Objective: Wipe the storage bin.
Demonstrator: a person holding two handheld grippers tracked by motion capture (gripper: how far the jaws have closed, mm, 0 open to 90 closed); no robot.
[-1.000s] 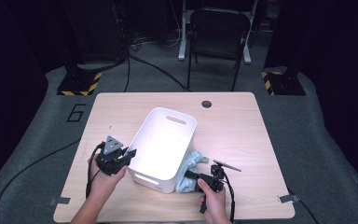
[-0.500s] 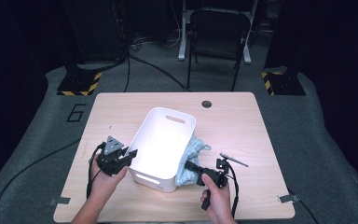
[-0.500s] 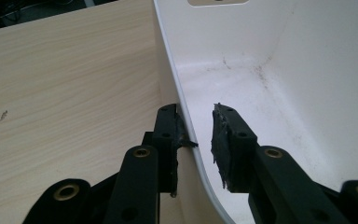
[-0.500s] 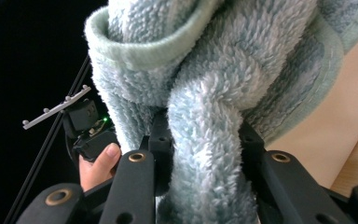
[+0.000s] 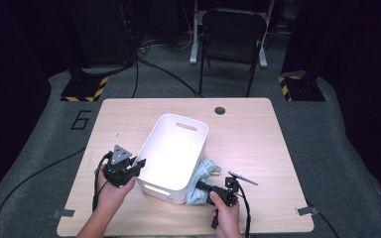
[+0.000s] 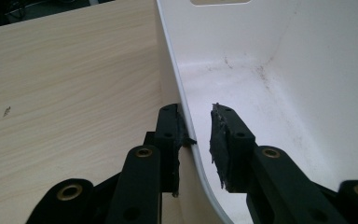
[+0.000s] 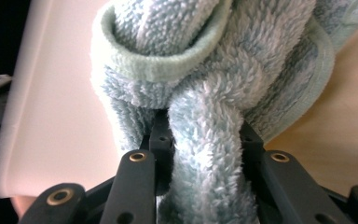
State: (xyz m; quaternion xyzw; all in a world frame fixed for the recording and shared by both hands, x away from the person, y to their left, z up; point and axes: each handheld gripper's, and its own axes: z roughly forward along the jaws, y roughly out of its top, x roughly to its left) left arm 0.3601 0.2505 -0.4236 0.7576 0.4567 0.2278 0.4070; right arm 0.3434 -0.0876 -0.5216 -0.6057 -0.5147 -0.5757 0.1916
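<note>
Step in hand: judged to be lifting the light-blue towel (image 7: 205,84) into the white bin (image 5: 173,151), with the bin steadied meanwhile.
Towel: it lay bunched on the surface (image 5: 258,134), just right of the bin's near right corner and touching its outer wall; none of it was inside the bin.
Right gripper (image 5: 217,190): its jaws were clamped on a thick fold of the towel; in the right gripper view the pile bulged up between them and hid the pads.
Left gripper (image 6: 196,135): at the bin's near left corner, its jaws straddled the rim, one outside the wall and one inside. The outer one touched the wall, while a gap showed between the inner one and the wall, so the rim was not pinched.
Bin: upright, turned at an angle to the surface's edges, empty inside, with a handle slot in the far wall.
Doing it well: the left jaws should probably close on the rim before the towel is raised, or the bin could slide when cloth drags over its edge.
Lift: the towel would need to go high enough for its hanging tail to clear the right rim, then travel left over the opening.
Release: best with the bundle low inside, so no corner stays draped over the wall.
Risk: the grip held only one fold, and the rest might unroll and catch the rim.
</note>
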